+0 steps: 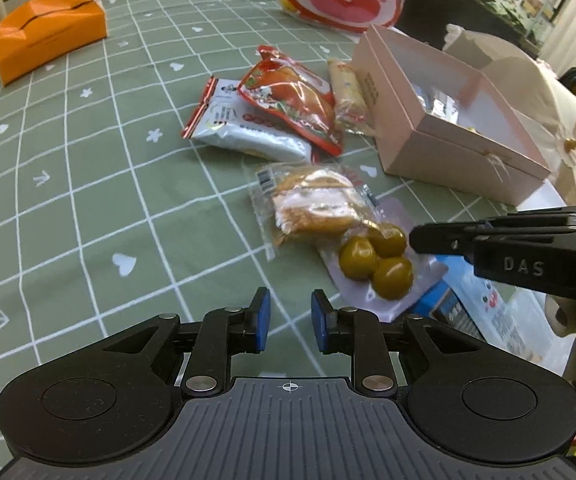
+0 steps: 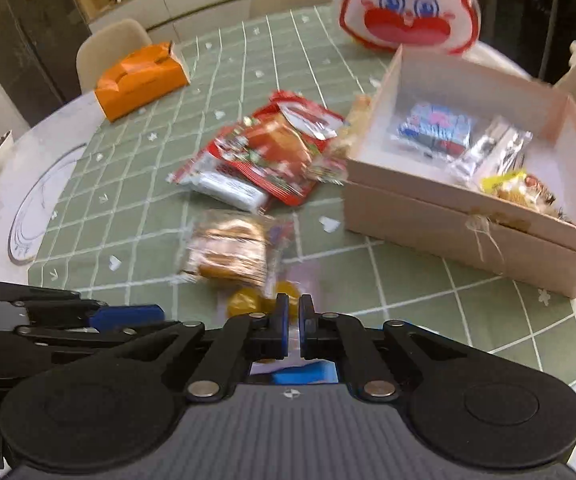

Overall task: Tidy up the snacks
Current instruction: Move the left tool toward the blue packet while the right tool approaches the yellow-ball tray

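Left wrist view looks down on a round table (image 1: 68, 184) under a green grid cloth, with an open pink box (image 1: 440, 148) as the landmark. Just left of the box lies a pile of three snacks: a long beige packet (image 1: 348, 96) against the box wall, a red packet (image 1: 292, 100) overlapping it, and a silver packet (image 1: 240, 128) underneath. In front of the box, nearer the camera, sits a clear-wrapped pastry (image 1: 312, 204), and touching its near edge is a pouch of green plums (image 1: 380, 260). The right gripper (image 1: 416, 240) reaches in from the right, its tip at that pouch. The left gripper (image 1: 290, 320) hangs over bare cloth with its blue pads nearly together and nothing between them.

Right wrist view shows the right gripper (image 2: 294, 320) with its pads closed to a thin slit; blur hides whether the pouch edge is pinched, so that cannot be told. Inside the box (image 2: 440, 208) lie a blue packet (image 2: 436, 128), a silver one (image 2: 492, 152) and a yellow one (image 2: 512, 190). Behind the box stands a rabbit-faced bag (image 2: 408, 12); far to the box's left is an orange tissue box (image 2: 140, 80).
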A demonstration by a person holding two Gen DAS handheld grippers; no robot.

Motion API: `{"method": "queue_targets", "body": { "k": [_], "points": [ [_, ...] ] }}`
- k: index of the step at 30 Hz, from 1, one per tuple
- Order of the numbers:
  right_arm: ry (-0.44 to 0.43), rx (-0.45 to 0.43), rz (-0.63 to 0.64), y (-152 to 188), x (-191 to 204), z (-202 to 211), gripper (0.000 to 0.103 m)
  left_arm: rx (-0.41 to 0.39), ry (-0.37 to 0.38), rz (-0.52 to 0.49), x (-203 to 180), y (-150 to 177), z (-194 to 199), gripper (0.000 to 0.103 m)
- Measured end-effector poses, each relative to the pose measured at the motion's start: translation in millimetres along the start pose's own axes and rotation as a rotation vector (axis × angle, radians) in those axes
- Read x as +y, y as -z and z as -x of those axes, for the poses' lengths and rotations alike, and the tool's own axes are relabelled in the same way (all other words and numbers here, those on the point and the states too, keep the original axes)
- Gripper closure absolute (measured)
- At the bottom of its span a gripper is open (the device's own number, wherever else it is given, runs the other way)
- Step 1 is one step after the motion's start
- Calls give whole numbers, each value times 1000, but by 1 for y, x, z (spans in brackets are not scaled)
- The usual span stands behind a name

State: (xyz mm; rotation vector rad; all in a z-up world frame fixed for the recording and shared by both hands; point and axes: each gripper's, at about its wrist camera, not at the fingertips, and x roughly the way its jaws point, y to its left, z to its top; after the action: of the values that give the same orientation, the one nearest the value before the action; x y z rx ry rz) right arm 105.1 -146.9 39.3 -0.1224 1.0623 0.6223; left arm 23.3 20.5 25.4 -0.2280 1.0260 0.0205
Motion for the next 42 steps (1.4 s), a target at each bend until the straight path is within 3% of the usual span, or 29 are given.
{"method": "queue_targets", "body": {
  "k": [3, 8, 10, 14, 18, 23, 27, 30, 34, 35, 38, 40, 41, 42],
  "points": [
    [-39, 64, 57, -8, -14, -13, 98, -7, -46, 2, -8, -9, -6, 77],
    [-83, 130, 143, -16, -26, -17, 98, -59, -73, 104, -15, -19, -17, 77],
    [-71, 118, 180, -13, -28, -14, 96, -71, -81, 151, -17, -22, -20, 77],
    [-104, 103, 189, -11, -32, -13, 75, -61, -91, 231, -13, -25, -21, 78],
    [-117, 100, 273, -13, -19, -19, 63, -79, -144, 342, -10, -18, -17, 84],
    [-150, 24, 437, -16, -1, -16, 61, -64, -255, 451, -19, -9, -4, 83],
    [-271, -17, 509, -17, -7, -7, 56, -76, -378, 554, -40, 11, 19, 83],
    [-392, 1, 568, -19, -11, -3, 54, -115, -382, 670, -67, 35, 40, 82],
    [-433, 28, 649, -18, 12, -13, 43, -95, -449, 702, -104, 57, 51, 83],
    [-417, 42, 662, -16, 18, -17, 36, -95, -445, 709, -110, 61, 54, 83],
    [-344, 9, 756, -4, 36, -20, 33, -108, -441, 676, -128, 69, 61, 83],
    [-305, -8, 793, 1, 41, -23, 38, -125, -407, 640, -136, 71, 61, 83],
    [-297, -16, 797, 3, 40, -23, 50, -129, -381, 610, -139, 72, 59, 82],
    [-295, -10, 792, 3, 38, -23, 53, -117, -362, 575, -142, 72, 56, 82]
  ]
}}
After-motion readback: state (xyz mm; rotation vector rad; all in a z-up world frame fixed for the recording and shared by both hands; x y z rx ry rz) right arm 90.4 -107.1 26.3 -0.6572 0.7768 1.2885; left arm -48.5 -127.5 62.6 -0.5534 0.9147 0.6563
